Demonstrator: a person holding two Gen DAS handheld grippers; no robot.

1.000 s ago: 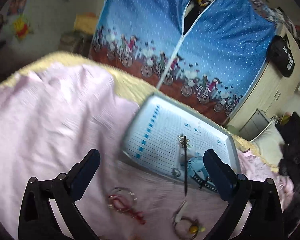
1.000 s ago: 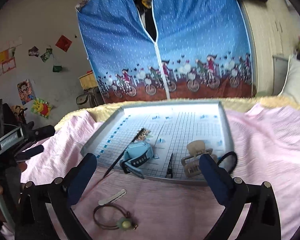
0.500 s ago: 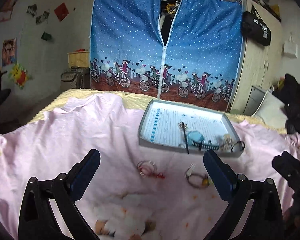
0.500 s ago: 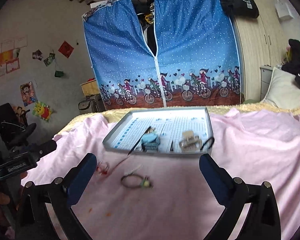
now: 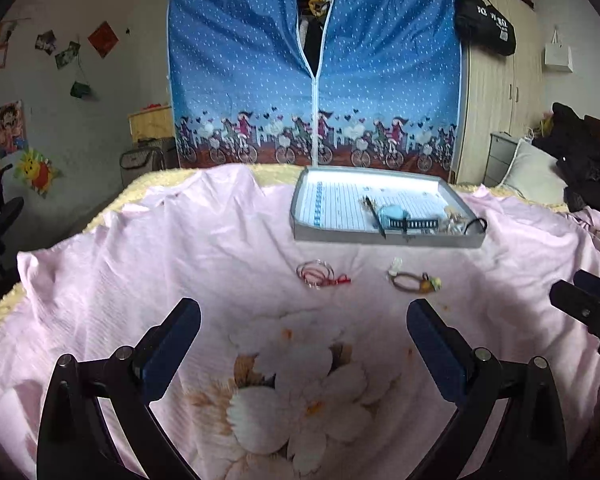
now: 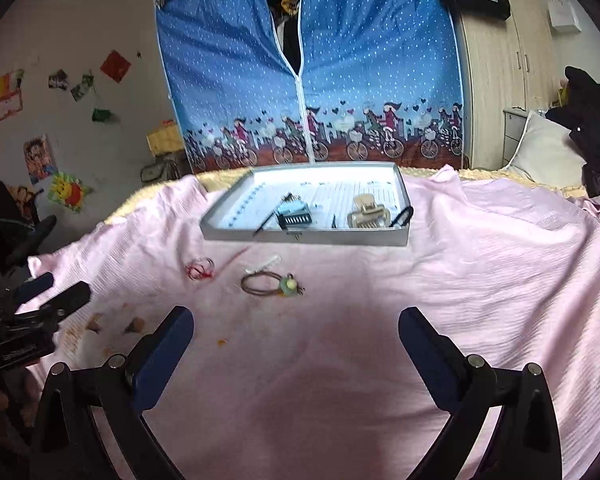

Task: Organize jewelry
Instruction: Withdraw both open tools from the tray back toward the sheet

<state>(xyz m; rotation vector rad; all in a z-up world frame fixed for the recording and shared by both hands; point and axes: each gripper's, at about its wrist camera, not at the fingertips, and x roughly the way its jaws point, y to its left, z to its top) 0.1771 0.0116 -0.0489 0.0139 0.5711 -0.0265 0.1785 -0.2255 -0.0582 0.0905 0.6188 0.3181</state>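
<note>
while both hand-held grippers gape wide and empty, only the right wrist view shows the beige claw clip (image 6: pixel 369 213) in the tray (image 6: pixel 304 237) clearly.

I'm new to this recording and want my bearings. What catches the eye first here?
The big blue zip-front wardrobe cover printed with cyclists fills the back wall. In front of it, on the pink floral bedspread, sits a shallow grey tray holding a beige claw clip. A red string bracelet and a brown hair tie with a green charm lie loose before the tray.
</note>
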